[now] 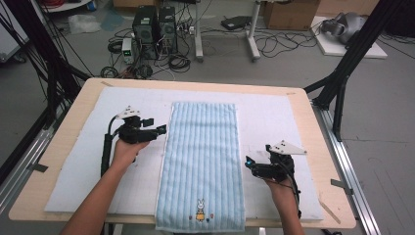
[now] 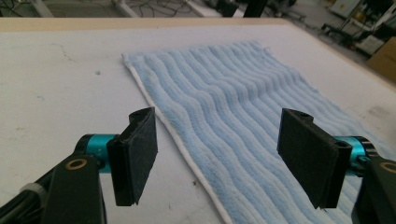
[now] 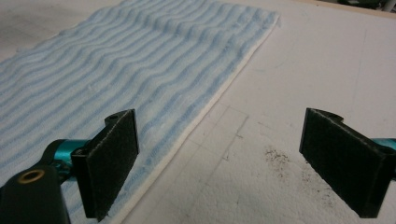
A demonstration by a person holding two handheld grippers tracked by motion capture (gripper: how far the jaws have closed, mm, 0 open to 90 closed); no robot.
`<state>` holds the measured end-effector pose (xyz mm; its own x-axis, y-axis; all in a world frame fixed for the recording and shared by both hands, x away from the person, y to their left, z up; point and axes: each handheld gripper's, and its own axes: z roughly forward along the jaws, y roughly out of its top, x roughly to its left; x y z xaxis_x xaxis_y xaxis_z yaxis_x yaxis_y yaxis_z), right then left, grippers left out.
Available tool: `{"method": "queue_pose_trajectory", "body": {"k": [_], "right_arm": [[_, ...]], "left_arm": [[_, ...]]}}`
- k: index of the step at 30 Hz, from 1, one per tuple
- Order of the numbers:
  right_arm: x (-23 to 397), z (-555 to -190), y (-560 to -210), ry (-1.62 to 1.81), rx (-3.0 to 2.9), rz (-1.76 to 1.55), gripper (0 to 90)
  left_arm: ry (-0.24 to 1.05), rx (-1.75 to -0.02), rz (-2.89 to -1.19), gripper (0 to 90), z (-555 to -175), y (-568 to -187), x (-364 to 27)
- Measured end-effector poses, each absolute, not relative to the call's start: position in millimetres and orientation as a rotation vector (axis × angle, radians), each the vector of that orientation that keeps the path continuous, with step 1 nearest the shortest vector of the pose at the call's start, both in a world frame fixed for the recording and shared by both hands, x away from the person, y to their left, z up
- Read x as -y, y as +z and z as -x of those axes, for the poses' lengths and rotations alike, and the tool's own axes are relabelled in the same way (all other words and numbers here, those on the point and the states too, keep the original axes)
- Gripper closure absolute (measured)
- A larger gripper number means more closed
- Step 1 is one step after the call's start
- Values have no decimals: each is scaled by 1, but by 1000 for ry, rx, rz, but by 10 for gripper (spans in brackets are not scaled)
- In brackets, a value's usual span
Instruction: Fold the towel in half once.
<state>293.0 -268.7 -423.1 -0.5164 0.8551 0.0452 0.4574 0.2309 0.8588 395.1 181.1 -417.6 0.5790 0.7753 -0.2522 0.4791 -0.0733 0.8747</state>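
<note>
Bare white mat [image 1: 83, 156] left of the towel [image 1: 201, 161] and bare mat right of it, both open to pass; towel flat along the middle, nothing standing on it; left gripper [image 1: 161, 129] and right gripper [image 1: 248, 164] at its edges, jaws apart

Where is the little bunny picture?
In the high view, the bunny picture sits on the blue towel's near end, close to the table's front edge, between the person's forearms.

A towel [image 1: 201, 164] lies lengthwise down the middle of the frame on a mat [image 1: 266, 115], its near end overhanging the table [image 1: 320, 147] edge. The left gripper [image 1: 160, 129] sits at its left edge, the right gripper [image 1: 248, 162] at its right edge, lower in frame.
</note>
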Motion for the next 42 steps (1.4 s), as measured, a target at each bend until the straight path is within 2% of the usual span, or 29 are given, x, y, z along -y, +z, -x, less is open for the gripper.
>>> {"method": "queue_pose_trajectory", "body": {"k": [2,7,10,13,16,22,26,30,31,33,37,40,42], "right_arm": [[268,-293,-424,1210,-2076,-1211,111],[269,-293,-424,1213,-2072,-1223,111],[269,-294,-425,1202,-2079,-1231,111],[268,-295,-426,1201,-2084,-1241,111],[267,-297,-427,1199,-2086,-1244,111],[262,-305,-427,1207,-2092,-1259,112],[255,-325,-425,1178,-2126,-1265,112],[246,-355,-420,1165,-2142,-1294,115],[243,-363,-419,1158,-2157,-1296,134],[239,-378,-419,1156,-2196,-1293,261],[230,-405,-424,1105,-2231,-1313,439],[224,-417,-431,1077,-2232,-1332,539],[221,-423,-438,1027,-2250,-1367,555]], "left_arm": [[343,-1065,-1731,322,-403,-420,-175],[353,-1124,-1756,455,-418,-434,-165],[363,-1160,-1792,451,-426,-443,-160],[392,-1120,-1846,431,-429,-448,-152],[405,-1121,-1897,461,-432,-451,-145],[449,-1115,-1958,639,-432,-451,-140],[429,-1097,-1965,822,-432,-451,-140],[423,-1088,-1970,863,-432,-451,-140],[421,-1089,-1961,864,-433,-451,-141],[405,-1101,-1952,865,-433,-451,-142],[391,-1110,-1937,865,-434,-451,-143],[384,-1116,-1932,868,-434,-451,-144],[378,-1117,-1926,868,-434,-451,-144]]}}
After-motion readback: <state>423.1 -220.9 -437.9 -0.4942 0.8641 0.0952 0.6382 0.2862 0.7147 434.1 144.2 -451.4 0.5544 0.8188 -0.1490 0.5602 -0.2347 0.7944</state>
